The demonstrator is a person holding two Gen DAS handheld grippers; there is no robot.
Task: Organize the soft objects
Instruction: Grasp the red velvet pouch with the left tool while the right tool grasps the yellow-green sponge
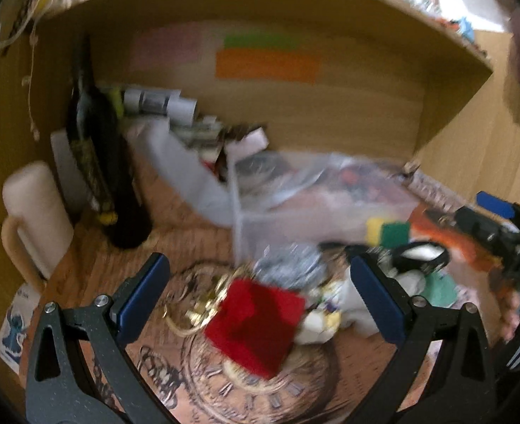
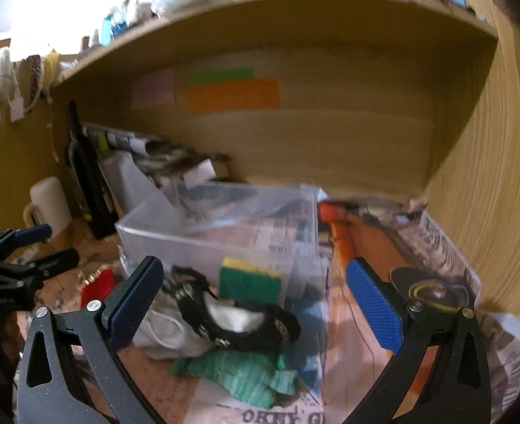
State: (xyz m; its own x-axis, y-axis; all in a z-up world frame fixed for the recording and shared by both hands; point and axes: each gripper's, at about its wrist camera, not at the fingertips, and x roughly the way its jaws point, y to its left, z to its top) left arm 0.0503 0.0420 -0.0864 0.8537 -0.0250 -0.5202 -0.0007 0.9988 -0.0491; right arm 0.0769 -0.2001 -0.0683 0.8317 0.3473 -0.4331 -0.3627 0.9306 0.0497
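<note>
You're looking into a wooden alcove: the bench (image 1: 196, 212), covered in a printed mat, runs back under a shelf (image 2: 295, 10). The biggest thing on it is the clear plastic bin (image 2: 203, 243), sitting mid-bench toward the back wall. Left of it, near the bench's left edge, stand a dark bottle (image 1: 101, 162) and a cream mug (image 1: 34, 208).

Your left gripper (image 1: 260, 296) hangs with its jaws spread wide and nothing between them; below it lies a red cloth (image 1: 256, 325) on the clock print at the front of the bench, with a crumpled silver piece (image 1: 288, 265) just behind it. That view shows the red cloth whole; the right one catches only a corner of it.

Your right gripper (image 2: 253, 304) is also spread and holding nothing. Its view alone shows the pile clearly: a green-and-yellow sponge (image 2: 249, 281) against the bin's front wall, a black strap (image 2: 235, 321) draped over a white cloth (image 2: 168, 332), and a green knitted cloth (image 2: 242, 374) nearest you. An orange object (image 2: 337, 233) lies right of the bin.
</note>
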